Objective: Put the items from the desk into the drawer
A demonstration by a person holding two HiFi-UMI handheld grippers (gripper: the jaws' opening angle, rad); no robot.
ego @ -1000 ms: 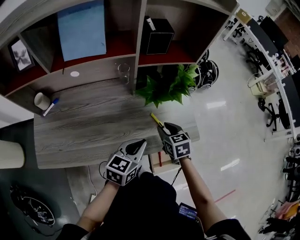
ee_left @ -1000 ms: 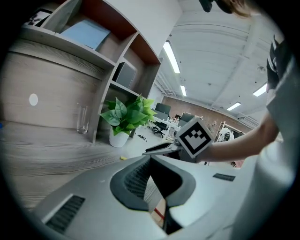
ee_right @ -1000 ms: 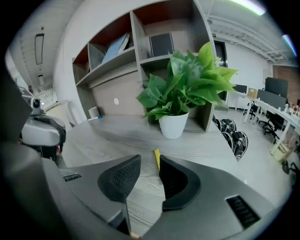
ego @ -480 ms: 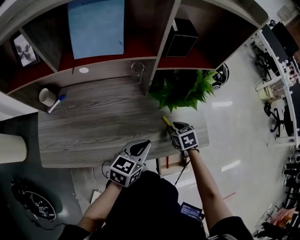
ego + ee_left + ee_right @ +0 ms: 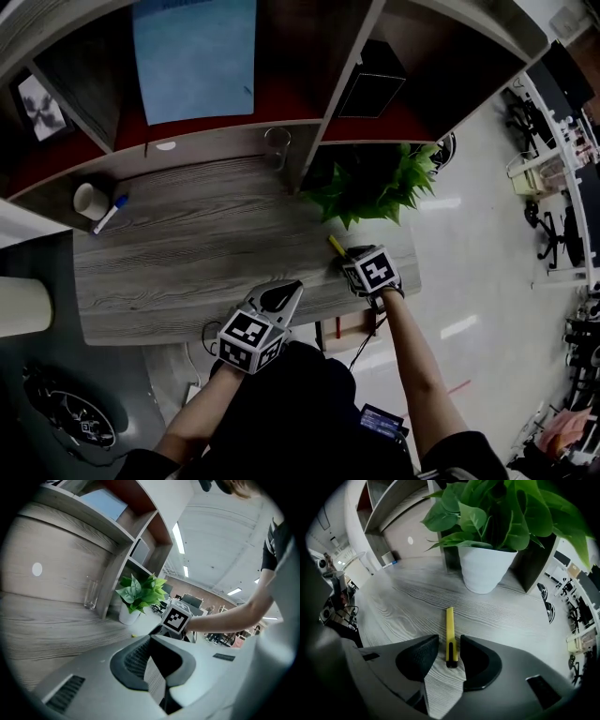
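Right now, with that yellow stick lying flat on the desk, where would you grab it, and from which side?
I'd pinch the yellow cutter across its slim sides near the dark end, coming from above: it lies flat on the desk, leaving those sides free. The right gripper, jaws just opening, straddles that end without touching.

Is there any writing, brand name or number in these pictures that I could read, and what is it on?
No words or numbers can be read anywhere.
Left cube and right cube: black-and-white square patterns, not letters.
Blue sheet: no print can be made out.
Yellow cutter: no marking shows.
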